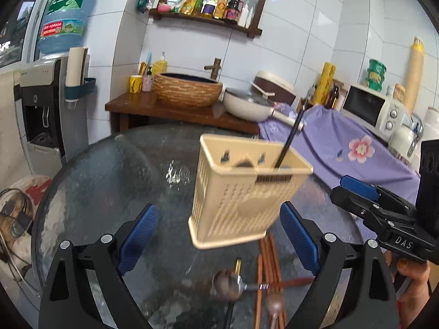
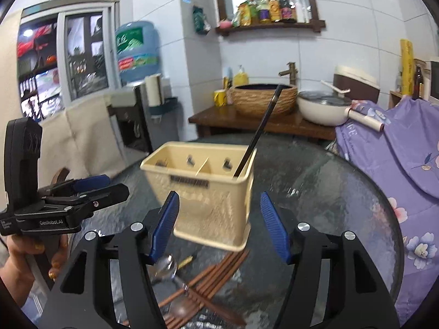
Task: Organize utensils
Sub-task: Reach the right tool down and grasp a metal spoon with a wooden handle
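Chopsticks (image 2: 216, 277) and spoons (image 1: 230, 283) lie at the table's (image 1: 109, 170) near edge, below both wide-open jaws; only the right view shows the holder's (image 2: 203, 192) divider.

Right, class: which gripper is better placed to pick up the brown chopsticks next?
Likely the right gripper: the chopsticks lie centred below its open jaws. Under the left gripper they sit off towards one finger.

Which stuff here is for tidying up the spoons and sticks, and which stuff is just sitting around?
For the job:
beige utensil holder
black utensil standing in its right compartment
brown chopsticks loose on the glass table
metal spoons

Just sitting around:
white pan
woven basin
microwave
water dispenser
purple flowered cloth
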A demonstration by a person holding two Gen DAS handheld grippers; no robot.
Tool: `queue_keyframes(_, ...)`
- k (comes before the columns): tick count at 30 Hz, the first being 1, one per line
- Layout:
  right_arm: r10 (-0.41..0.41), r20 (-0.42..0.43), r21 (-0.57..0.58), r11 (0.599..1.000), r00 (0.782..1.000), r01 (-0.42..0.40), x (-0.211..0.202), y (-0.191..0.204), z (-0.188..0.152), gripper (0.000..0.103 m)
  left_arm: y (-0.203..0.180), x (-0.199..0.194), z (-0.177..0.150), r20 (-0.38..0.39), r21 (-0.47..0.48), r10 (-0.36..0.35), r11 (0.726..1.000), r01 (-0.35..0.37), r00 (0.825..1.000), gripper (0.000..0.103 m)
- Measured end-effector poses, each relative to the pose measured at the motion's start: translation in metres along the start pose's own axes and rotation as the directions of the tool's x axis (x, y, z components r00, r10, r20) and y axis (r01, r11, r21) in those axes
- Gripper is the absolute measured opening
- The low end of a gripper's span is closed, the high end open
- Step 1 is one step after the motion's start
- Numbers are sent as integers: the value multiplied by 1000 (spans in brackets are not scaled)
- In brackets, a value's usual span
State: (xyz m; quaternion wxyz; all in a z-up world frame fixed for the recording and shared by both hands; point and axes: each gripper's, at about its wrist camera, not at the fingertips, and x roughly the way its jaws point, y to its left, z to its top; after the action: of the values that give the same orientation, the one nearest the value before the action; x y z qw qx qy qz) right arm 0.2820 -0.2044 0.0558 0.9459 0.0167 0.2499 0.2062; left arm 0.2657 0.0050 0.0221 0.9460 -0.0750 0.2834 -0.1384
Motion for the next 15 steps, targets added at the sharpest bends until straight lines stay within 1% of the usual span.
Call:
queue_keyframes(2, 10, -38, -11, 1000, 999, -11, 0, 6, -16, 62, 4, -1, -13, -27, -8, 11, 1000, -11, 1000, 89)
queue_keyframes(4, 2, -76, -35, 999, 997, -5, 2, 13, -31, 62, 8, -2, -25, -50, -15, 25, 1000, -25, 998, 89)
queue_keyframes(7, -9, -107, -58, 998, 994, 3, 3, 21, -50, 62, 15, -1, -42, -81, -30, 39, 999, -41, 996, 89)
queue_keyframes(11, 23, -147, -35, 999, 989, -29, 7, 24, -71, 62, 18, 1, -58, -123, -40, 39, 998, -44, 992, 88)
queue_keyframes(13, 32, -171, -23, 999, 985, -36, 10, 24, -81, 62, 20, 1, -65, -137, -46, 41, 998, -48, 990, 85)
queue_keyframes(15, 58, -190, -9, 998, 980, -61, 13, 25, -88, 62, 21, 1, -72, -153, -50, 47, 997, -55, 987, 83)
